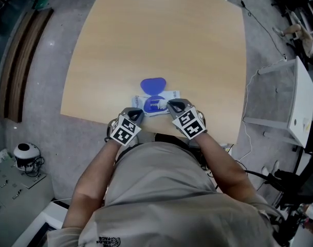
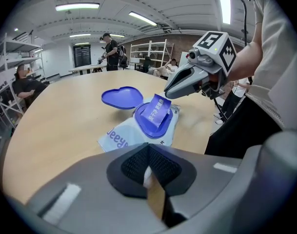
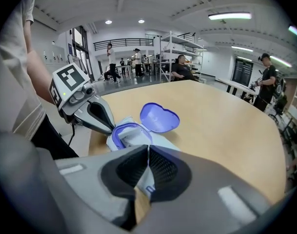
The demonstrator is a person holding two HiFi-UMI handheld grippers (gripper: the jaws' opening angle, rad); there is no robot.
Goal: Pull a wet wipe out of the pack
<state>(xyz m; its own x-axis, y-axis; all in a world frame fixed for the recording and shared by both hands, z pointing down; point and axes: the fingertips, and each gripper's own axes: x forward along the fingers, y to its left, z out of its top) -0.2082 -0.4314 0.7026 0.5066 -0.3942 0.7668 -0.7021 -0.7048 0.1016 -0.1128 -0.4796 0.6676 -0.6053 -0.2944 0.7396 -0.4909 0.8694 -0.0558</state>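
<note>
Right gripper [image 3: 148,149] jaws were closed, with a pale strip carrying a blue mark caught between them. The left gripper view showed their tips at the top edge of the blue printed seal flap [image 2: 157,112], so I read it as gripping that flap.

Left gripper [image 2: 148,147] jaws were also together at the tips, with a white sliver in the gap. That looked like a pinch on the near edge of the pale blue, flat, soft-plastic wet wipe pack [image 2: 123,138], probably to anchor it.

The flap stood upright off the blue oval opening ring [image 2: 140,122]. The opening sat directly below the right jaws, so the right gripper was the nearer one to it.

The pack lay flat near the front edge of the light wooden surface [image 1: 161,35], long axis running left-right between the two grippers. The blue heart-shaped plastic lid [image 2: 122,97] was hinged back flat on the far side.

Count: one pack, one lid, one flap, two grippers. No wipe was showing yet, so my guess is the flap still needed peeling clear first.
</note>
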